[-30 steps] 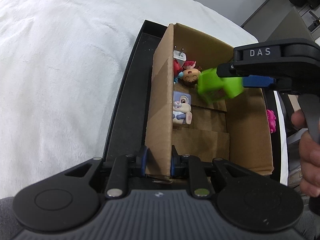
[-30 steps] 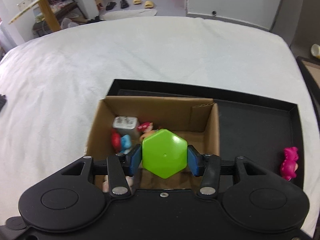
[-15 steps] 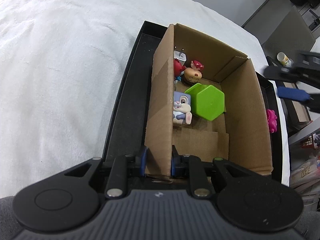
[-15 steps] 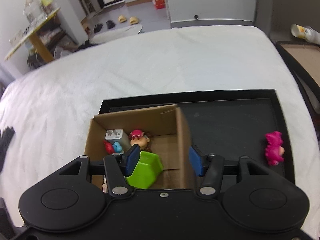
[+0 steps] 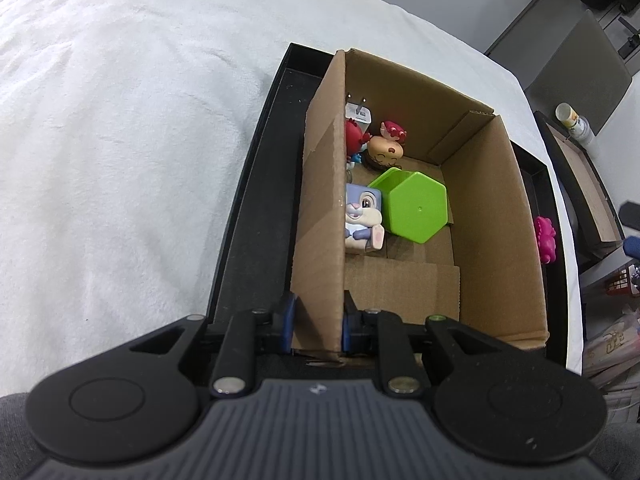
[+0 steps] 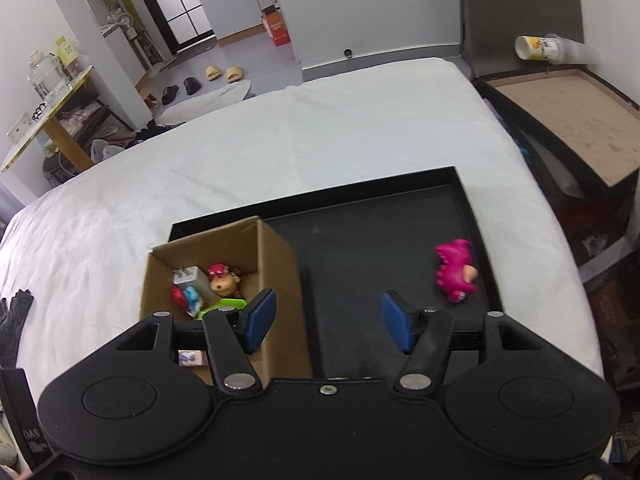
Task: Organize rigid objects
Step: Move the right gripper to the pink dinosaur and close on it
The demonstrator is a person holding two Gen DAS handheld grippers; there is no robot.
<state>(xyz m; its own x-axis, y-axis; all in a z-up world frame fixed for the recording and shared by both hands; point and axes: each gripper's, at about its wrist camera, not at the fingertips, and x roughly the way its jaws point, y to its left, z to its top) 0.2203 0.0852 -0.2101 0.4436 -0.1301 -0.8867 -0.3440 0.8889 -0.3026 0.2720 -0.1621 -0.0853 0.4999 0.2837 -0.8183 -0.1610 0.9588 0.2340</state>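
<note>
A cardboard box (image 5: pixel 492 216) stands in a black tray (image 5: pixel 256 184). Inside lie a green hexagonal block (image 5: pixel 416 208), a rabbit figure (image 5: pixel 362 216), a brown-faced doll (image 5: pixel 386 148), a red figure and a white charger (image 5: pixel 358 112). My left gripper (image 5: pixel 316 320) is shut on the box's near left wall. My right gripper (image 6: pixel 328 320) is open and empty above the tray (image 6: pixel 360 240), right of the box (image 6: pixel 276 280). A pink dinosaur toy (image 6: pixel 454 270) lies on the tray to its right; it also shows in the left wrist view (image 5: pixel 546 240).
The tray lies on a white cloth-covered table (image 5: pixel 120 140). A second black-rimmed box with a brown bottom (image 6: pixel 568 120) and a paper cup (image 6: pixel 538 48) stand beyond the table's right edge. A black glove (image 6: pixel 14 320) lies at the far left.
My right gripper opened and dropped the green hexagonal block into the box, then swung right over the tray toward the pink dinosaur. The left gripper kept its hold on the box wall.
</note>
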